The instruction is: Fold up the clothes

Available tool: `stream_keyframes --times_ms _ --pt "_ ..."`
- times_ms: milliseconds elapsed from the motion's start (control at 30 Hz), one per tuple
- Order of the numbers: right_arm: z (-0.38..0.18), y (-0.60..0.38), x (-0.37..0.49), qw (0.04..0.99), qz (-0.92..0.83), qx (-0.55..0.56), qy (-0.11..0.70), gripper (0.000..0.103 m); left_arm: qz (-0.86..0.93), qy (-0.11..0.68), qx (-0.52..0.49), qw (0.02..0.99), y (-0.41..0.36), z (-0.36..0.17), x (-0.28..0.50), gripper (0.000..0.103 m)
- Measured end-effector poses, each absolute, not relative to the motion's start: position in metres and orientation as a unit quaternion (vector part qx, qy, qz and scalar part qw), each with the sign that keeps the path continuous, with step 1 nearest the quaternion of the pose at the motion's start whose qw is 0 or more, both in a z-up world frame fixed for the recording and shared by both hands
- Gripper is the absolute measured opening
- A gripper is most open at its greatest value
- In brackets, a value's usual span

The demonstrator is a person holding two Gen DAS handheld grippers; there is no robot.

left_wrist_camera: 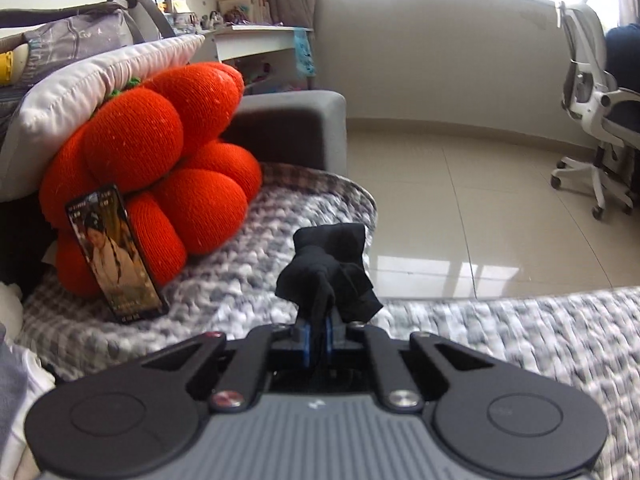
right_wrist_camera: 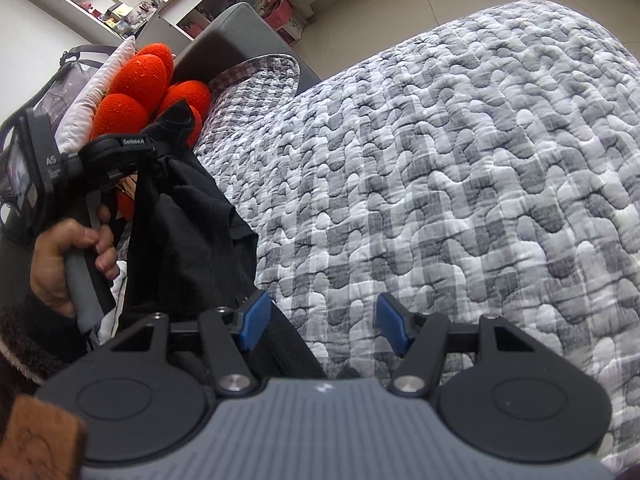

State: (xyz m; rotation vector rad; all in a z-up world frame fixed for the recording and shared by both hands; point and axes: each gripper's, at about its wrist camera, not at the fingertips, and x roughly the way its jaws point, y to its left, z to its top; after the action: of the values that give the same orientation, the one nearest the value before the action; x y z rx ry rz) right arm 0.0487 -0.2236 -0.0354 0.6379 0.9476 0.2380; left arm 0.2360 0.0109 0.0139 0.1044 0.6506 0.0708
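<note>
The black garment [right_wrist_camera: 188, 216] hangs beside the orange cushion [right_wrist_camera: 136, 80], lifted off the quilted bed [right_wrist_camera: 440, 160] by the left hand-held gripper [left_wrist_camera: 318, 320], whose jaws are clamped on a bunched edge. This looks like the pick-up step. Next, the right hand-held gripper [right_wrist_camera: 320, 320], jaws apart and empty, likely needs to catch another edge to spread it.

- Left claw [left_wrist_camera: 318, 322] clamped on bunched black garment [left_wrist_camera: 330, 268], cloth raised above grey checked quilt [left_wrist_camera: 240, 240].
- Orange cushion [left_wrist_camera: 160, 152] at left on quilt; phone [left_wrist_camera: 116, 256] leaning against it, screen lit.
- White office chair [left_wrist_camera: 592, 120] at right on tiled floor [left_wrist_camera: 460, 200].
</note>
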Motion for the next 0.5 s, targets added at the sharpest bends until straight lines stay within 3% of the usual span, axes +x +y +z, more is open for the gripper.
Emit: stream_keyframes --times_ms 500 --pt "-0.035 -0.212 0.051 0.842 0.126 0.257 0.458 0.063 0.097 0.326 0.024 0.940 0.031 -0.005 0.275 0.008"
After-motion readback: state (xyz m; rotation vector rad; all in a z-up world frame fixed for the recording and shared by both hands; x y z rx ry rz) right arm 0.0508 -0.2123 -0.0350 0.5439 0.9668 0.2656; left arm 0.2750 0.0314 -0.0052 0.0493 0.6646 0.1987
